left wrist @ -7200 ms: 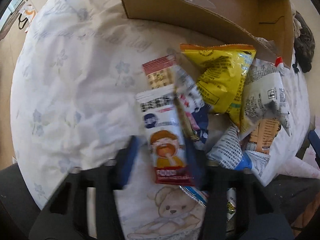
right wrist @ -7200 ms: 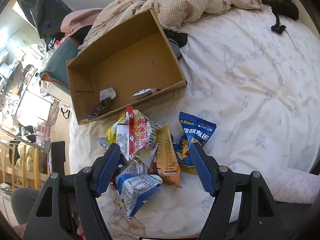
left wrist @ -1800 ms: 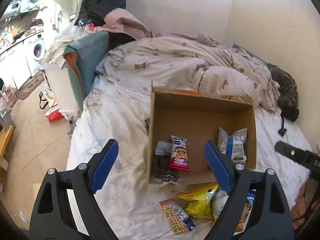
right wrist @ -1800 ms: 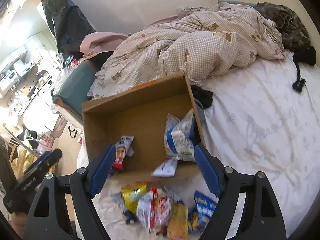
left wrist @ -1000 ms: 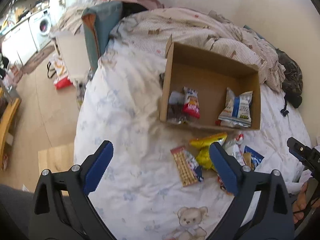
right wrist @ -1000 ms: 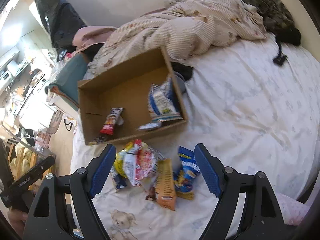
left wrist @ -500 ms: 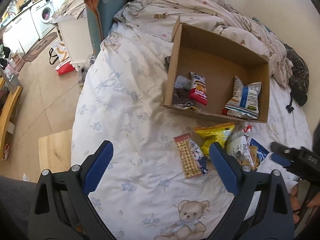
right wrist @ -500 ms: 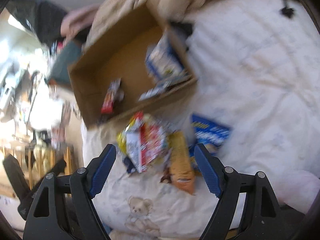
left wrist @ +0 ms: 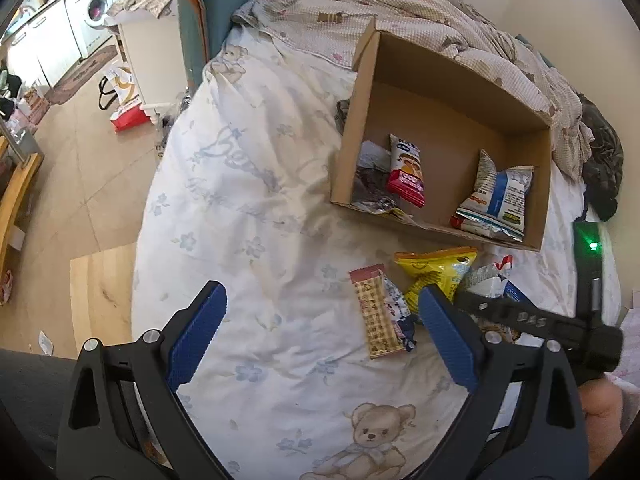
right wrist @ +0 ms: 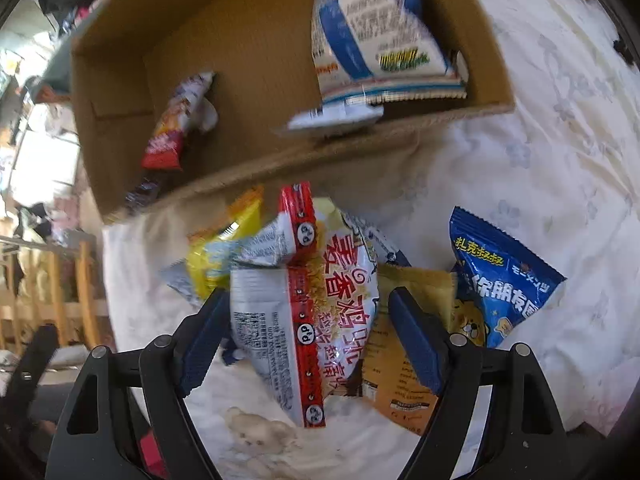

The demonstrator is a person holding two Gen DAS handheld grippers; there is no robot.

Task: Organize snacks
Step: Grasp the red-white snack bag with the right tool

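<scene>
A cardboard box (left wrist: 460,76) lies open on the bed and holds a red snack bar (left wrist: 406,170), a dark packet (left wrist: 370,184) and a white-blue bag (left wrist: 498,198). Loose snacks lie in front of it: a checked bar (left wrist: 374,316) and a yellow bag (left wrist: 436,270). My left gripper (left wrist: 320,332) is open and empty above the sheet, left of the checked bar. My right gripper (right wrist: 308,332) is open, its fingers on either side of a white-red noodle bag (right wrist: 308,308). An orange packet (right wrist: 404,356) and a blue bag (right wrist: 500,280) lie to its right.
A rumpled checked quilt (left wrist: 400,12) lies behind the box. The bed's left edge (left wrist: 156,184) drops to a wooden floor with a white cabinet (left wrist: 152,56). The right gripper's body (left wrist: 560,320) crosses the right of the left wrist view.
My right gripper has dropped down close over the snack pile, now straddling the white-red noodle bag. My left gripper has shifted slightly closer to the bed.
</scene>
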